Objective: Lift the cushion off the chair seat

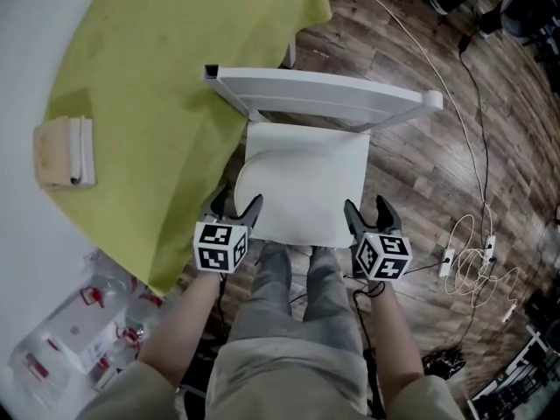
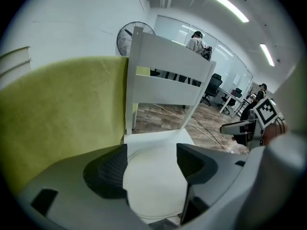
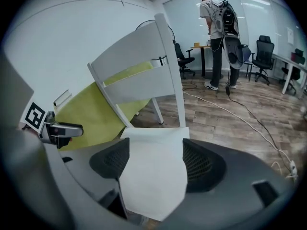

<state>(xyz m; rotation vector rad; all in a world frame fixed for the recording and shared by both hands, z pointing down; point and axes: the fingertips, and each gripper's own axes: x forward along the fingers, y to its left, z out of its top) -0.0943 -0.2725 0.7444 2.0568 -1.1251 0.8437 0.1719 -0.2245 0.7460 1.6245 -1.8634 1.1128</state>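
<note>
Bright, even indoor light with soft shadows. Ceiling strip lights [image 2: 229,6] glare at upper right. Both gripper views bulge, their corners black.

wood plank floor [image 1: 420,147], yellow-green tablecloth [image 1: 149,86], white wall [image 2: 72,23], ceiling strip lights [image 2: 228,6].

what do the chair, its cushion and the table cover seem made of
Chair: likely painted wood, perhaps plastic; smooth matte white slats.
Cushion: probably fabric over padding; off-white, soft rounded edge, no shine.
Table cover: cloth; matte yellow-green, hanging limp over the edge.
</note>
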